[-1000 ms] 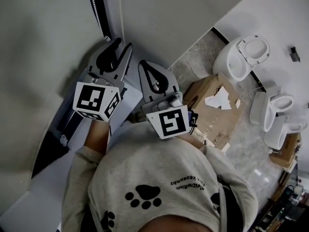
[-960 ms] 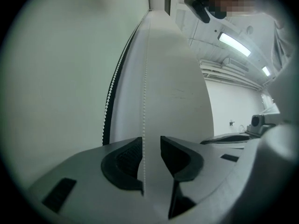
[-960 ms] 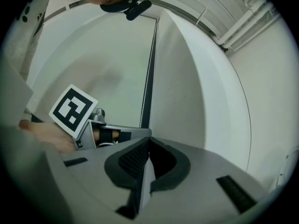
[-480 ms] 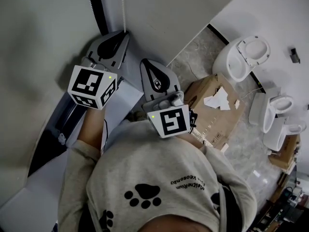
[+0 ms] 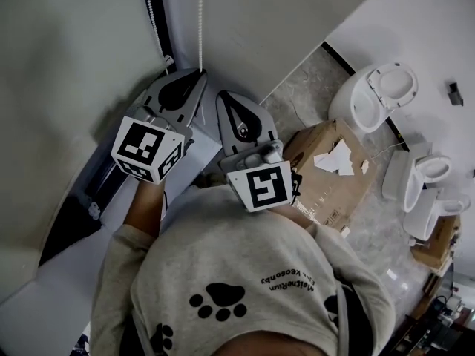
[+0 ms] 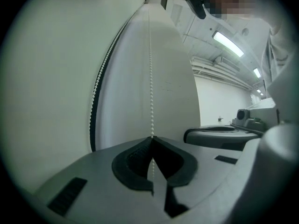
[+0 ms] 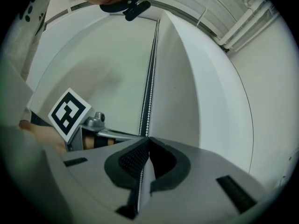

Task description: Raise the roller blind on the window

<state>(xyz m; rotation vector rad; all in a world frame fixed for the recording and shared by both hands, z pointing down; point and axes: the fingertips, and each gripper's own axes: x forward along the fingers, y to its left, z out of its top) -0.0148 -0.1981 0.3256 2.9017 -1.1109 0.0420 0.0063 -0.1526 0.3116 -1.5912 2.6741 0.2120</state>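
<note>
Both the left gripper (image 6: 151, 138), jaws just closed, and the right gripper (image 7: 148, 138) are clamping the thin white bead chain (image 6: 151, 78) hanging straight beside the pale roller blind (image 5: 67, 87).

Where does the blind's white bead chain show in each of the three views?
Head view: the bead chain drops from the top edge into the left gripper, whose jaws have just closed on it.
Left gripper view: vertical at centre, into the shut jaws.
Right gripper view: centre, running into the right gripper.
Shared landmark: the dark strip beside it.
</note>
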